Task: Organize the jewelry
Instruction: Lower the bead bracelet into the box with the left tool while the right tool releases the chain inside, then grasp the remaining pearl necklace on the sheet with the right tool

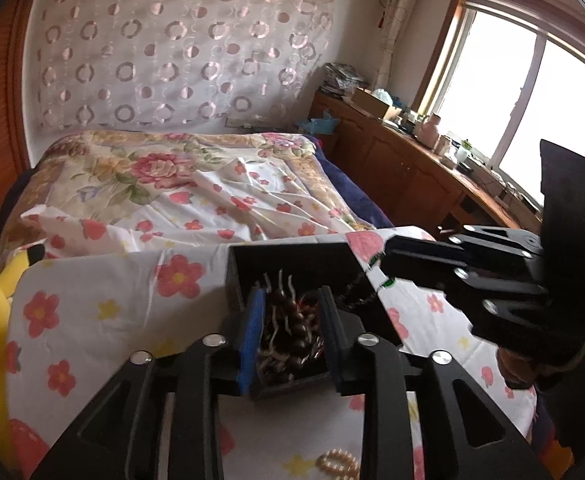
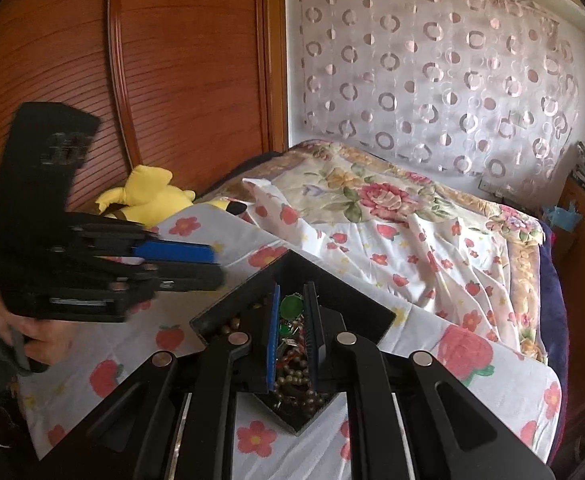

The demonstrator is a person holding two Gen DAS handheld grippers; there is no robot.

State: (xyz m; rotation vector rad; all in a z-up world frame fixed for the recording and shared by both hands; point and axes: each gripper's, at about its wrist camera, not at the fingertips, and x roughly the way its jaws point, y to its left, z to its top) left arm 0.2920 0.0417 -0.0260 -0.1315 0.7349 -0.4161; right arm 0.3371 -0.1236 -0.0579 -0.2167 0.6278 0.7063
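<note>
Both grippers hovered, tilted down, over the black square box (image 1: 292,264) of tangled jewelry — left gripper (image 1: 290,336) with jaws parted around dark round beads (image 1: 292,332), right gripper (image 2: 292,332) narrowly parted, grip unclear, near a green stone (image 2: 291,305). Beyond lay a flowered sheet (image 2: 432,256) — no readable writing.

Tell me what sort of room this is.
A bedroom, most likely: a bed with floral bedding, a wooden wardrobe beside it, and a patterned curtain behind the bed.
</note>
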